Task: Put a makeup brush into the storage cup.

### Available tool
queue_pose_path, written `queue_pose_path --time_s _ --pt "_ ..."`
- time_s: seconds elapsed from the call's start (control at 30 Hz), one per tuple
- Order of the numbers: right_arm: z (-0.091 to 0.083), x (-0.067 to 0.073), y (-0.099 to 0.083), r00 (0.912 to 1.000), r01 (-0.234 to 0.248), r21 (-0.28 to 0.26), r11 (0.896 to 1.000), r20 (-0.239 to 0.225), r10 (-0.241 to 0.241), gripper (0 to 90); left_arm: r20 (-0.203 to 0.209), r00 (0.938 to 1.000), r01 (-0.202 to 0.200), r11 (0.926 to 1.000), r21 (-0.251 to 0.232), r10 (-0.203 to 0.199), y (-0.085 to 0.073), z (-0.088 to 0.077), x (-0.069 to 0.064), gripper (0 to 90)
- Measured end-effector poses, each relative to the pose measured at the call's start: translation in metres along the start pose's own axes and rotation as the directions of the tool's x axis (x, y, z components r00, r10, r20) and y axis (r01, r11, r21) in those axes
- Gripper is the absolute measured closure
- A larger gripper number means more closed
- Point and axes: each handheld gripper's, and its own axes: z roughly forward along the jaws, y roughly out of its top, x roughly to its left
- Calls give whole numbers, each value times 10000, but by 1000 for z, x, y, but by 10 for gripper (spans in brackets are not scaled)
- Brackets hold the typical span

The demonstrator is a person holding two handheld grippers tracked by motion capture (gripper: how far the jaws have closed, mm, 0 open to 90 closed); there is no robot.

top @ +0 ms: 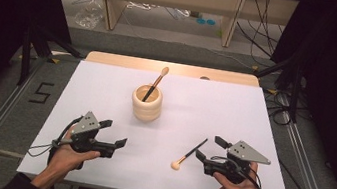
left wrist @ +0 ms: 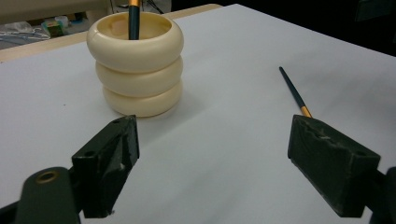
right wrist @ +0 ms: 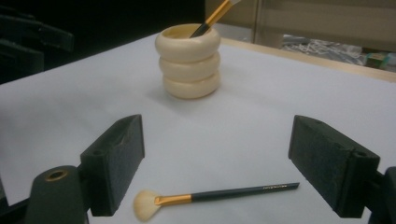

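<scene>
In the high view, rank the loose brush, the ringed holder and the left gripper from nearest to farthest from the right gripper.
1. Loose brush, lying just left of the right gripper.
2. Left gripper, across the table's near side.
3. Ringed holder, farther back near the centre.

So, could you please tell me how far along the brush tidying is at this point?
About halfway, it seems. One brush already stands in the cream holder, bristles up. The second brush lies flat on the white table, between the open jaws of the right gripper, not yet gripped. The left gripper is open and holds nothing. Left to do: grasp that brush and put it in the holder.
</scene>
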Motion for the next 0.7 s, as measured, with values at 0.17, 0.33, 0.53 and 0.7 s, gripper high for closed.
queue_pose_path --time_s 0.17,0.33,0.53,0.7 --pt "8 -4 0 9984 415 769 9962 -420 -383 182 -30 10000 51 10000 -4 -51 0 0 0 166" --pt "11 -11 4 9922 1109 1139 9873 -703 -1033 170 -33 10000 94 10000 -22 -94 0 0 -1 166" --pt "18 -16 8 9783 1888 1695 9673 -1175 -1704 163 7 9998 188 9998 -31 -188 -1 0 -1 166" --pt "29 -17 10 9550 2745 2255 9347 -1773 -2377 193 0 9997 262 9997 -2 -262 -1 0 0 167"
